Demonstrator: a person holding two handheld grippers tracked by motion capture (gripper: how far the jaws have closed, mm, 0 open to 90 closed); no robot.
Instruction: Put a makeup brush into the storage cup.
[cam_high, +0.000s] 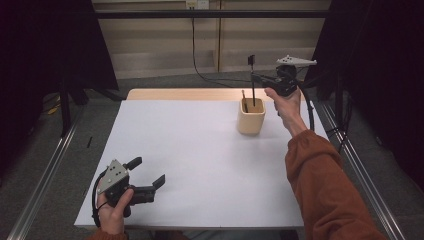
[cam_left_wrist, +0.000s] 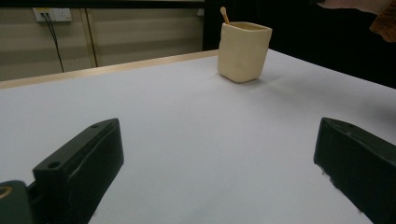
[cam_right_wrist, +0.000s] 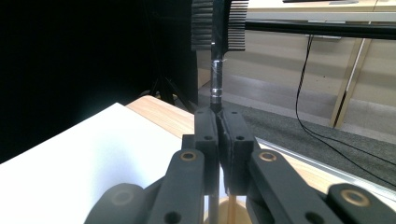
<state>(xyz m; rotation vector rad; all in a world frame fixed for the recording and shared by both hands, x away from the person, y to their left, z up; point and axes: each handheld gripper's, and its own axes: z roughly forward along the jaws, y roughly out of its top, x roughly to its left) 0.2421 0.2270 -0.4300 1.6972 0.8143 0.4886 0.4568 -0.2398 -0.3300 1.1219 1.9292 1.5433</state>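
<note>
The right gripper (cam_high: 256, 77) is clamped on a black brush (cam_high: 252, 80), holding it upright with its lower end inside the cream cup (cam_high: 251, 116) at the table's (cam_high: 190, 150) far right. The left gripper (cam_high: 152, 172) rests near the front-left corner, its 2 jaws spread apart. A thin wooden stick (cam_high: 244, 99) stands in the cup.

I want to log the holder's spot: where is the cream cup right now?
In the high view the cream cup stands upright at the white table's far right, under the right gripper, which holds a black brush above it.
</note>
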